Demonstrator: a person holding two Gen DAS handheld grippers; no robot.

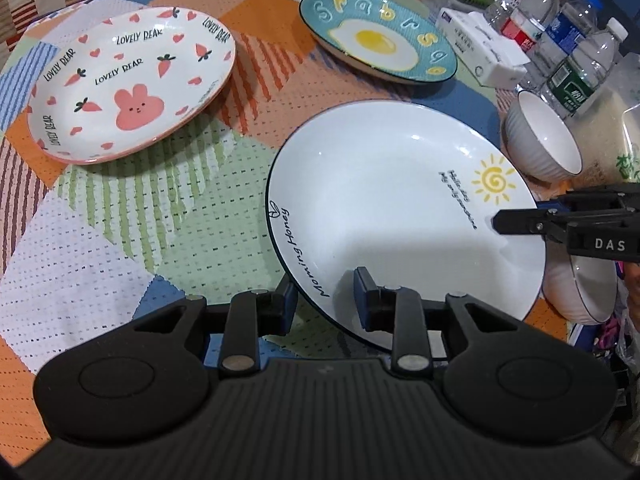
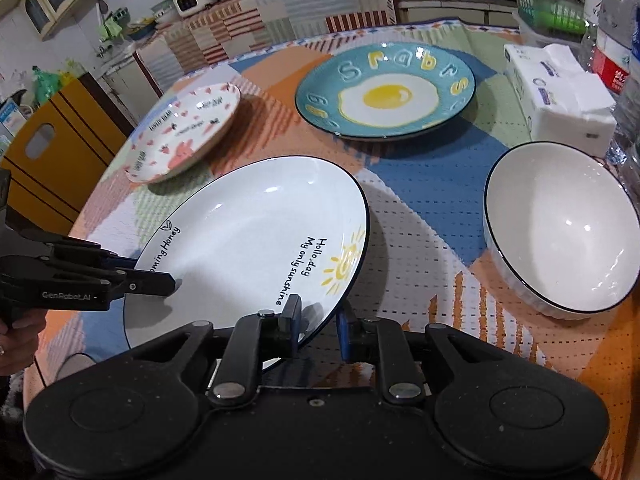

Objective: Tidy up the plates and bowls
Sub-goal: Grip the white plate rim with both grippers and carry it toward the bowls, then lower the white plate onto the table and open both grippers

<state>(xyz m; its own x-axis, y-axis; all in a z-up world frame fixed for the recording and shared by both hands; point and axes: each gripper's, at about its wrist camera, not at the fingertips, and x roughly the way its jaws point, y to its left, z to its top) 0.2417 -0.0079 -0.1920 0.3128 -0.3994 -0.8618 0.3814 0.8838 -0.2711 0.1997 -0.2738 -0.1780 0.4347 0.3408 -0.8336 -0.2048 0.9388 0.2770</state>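
Plate in hand: a large white glazed ceramic plate with a thin dark rim, a yellow sun and "Morning Honey" lettering [image 1: 400,216], tilted over the patchwork-covered desk [image 1: 120,240], near edge lifted.
Left hand-held gripper [image 1: 326,300]: clamped on the plate's near rim, one pad under it, one on top.
Right hand-held gripper [image 2: 318,320]: straddles the opposite rim beside the sun; pads look slightly off the glaze, so judged barely released.
Handling: stiff, fairly heavy, slick glaze, breakable; best pinched at the rim, both sides, kept near level.
Other plates: a white rabbit-and-carrot ceramic plate [image 1: 132,84] and a teal fried-egg ceramic plate [image 1: 380,36] lie flat and apart farther back.
Bowls: a white ribbed ceramic bowl with dark rim [image 2: 560,228] sits right of the plate; a second white ribbed bowl [image 1: 540,140] stands behind it.
Hard to tell: the plate's underside, the lower pads and whether it touches the cloth are hidden; the nearer bowl is partly covered in the left view.
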